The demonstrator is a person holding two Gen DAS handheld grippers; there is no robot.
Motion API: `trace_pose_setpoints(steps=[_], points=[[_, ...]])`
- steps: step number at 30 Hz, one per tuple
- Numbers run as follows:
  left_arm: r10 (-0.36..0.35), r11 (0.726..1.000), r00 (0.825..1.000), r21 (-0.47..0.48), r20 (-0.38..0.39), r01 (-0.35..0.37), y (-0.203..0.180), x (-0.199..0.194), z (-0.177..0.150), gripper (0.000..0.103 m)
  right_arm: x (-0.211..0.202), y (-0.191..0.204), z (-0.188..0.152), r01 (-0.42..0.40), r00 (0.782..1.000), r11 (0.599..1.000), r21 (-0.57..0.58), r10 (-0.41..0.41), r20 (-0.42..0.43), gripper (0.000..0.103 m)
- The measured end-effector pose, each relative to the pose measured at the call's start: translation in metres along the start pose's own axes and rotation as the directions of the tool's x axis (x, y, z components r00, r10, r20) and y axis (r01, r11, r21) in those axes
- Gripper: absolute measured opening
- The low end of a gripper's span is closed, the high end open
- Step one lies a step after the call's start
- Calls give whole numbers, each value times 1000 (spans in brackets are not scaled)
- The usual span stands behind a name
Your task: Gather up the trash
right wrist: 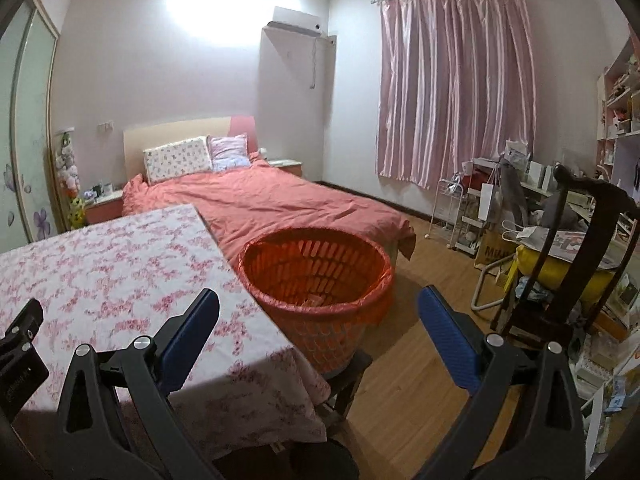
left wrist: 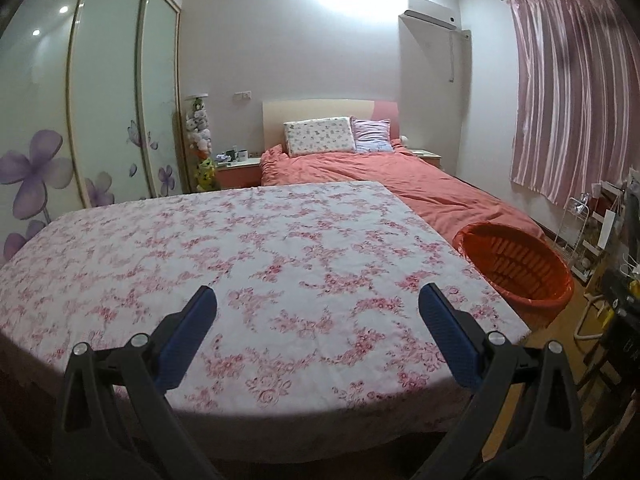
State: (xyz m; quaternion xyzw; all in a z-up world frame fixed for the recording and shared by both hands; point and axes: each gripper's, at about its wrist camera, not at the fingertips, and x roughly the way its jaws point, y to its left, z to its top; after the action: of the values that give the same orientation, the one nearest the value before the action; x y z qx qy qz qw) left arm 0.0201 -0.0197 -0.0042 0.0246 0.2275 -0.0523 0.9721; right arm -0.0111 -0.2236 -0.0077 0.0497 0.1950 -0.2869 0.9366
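Orange slatted plastic basket (right wrist: 316, 276) (possibly scraps inside), floral tablecloth (left wrist: 256, 264), both grippers' fingers wide, holding nothing

The tablecloth (left wrist: 240, 240) is white with a pink rose print. The laundry-style basket (right wrist: 320, 276) is orange, latticed, with an orange-red liner. The duvet (right wrist: 272, 204) is plain coral. 2 pillows lean on a cream and pink headboard (left wrist: 320, 110): one (left wrist: 319, 136) white with small floral sprigs, the other (left wrist: 372, 136) lilac. The curtain (right wrist: 456, 84) is glossy pink. The wardrobe doors (left wrist: 108, 100) are pale green glass with purple flowers. Both grippers (left wrist: 318, 308) (right wrist: 318, 312) are black with blue pads.
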Motion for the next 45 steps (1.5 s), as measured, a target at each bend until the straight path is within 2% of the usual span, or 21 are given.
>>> trace_pose_setpoints(steps=[5, 10, 20, 45], points=[[-2, 1000, 1000, -11, -21, 2, 3, 0, -6, 99, 1, 2, -6, -27, 998, 1000, -4, 27, -62, 99], [-6, 1000, 999, -23, -37, 5, 3, 0, -9, 99, 5, 1, -10, -21, 993, 1000, 5, 21, -116, 99], [-6, 999, 998, -38, -64, 4, 0, -1, -6, 99, 2, -3, -9, -13, 990, 1000, 25, 17, -138, 99], [29, 999, 999, -26, -44, -30, -4, -15, -2, 99, -5, -5, -3, -31, 990, 999, 36, 36, -140, 99]])
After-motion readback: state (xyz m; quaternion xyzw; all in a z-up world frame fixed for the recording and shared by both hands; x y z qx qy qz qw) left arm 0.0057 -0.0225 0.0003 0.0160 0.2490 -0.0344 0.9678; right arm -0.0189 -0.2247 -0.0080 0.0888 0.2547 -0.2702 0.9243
